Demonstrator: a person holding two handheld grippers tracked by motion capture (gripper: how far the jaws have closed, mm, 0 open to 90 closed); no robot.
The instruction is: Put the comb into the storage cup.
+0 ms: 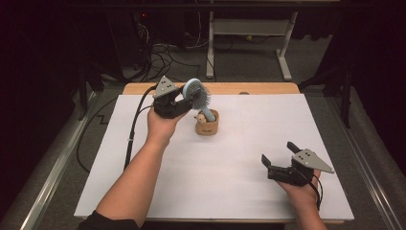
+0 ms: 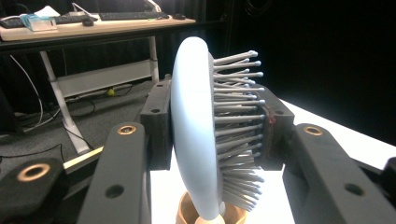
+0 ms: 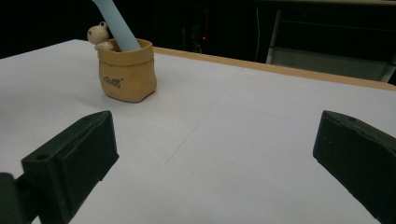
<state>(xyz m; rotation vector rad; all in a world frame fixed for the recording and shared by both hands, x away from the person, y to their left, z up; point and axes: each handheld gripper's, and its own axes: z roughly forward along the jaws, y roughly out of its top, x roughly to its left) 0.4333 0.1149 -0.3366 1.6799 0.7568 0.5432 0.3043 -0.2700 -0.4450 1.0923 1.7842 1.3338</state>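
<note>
The left hand-held gripper (image 1: 187,98) is clamped on the head of a pale blue hairbrush (image 1: 197,93), one jaw on its smooth back and the other against the pin bristles. The brush's handle angles down into a small tan holder (image 1: 207,125), shaped like a little sack with a small figurine at its rim, standing on the far left-centre of the white table (image 1: 230,163).

Whether the brush is going in or coming out cannot be read from this moment. Either way, the move is best made along the line of the handle: a sideways pull would probably lever the light holder over or drag it. The grip across springy pins looks less sure than one on a solid edge, so slow, steady travel seems wise.

The right hand-held gripper (image 1: 280,160) rests near the near-right of the table, jaws wide apart and holding nothing, well away from the holder. It could steady the holder if needed. Open surface lies all round the holder; the far wooden edge is its closest boundary.
</note>
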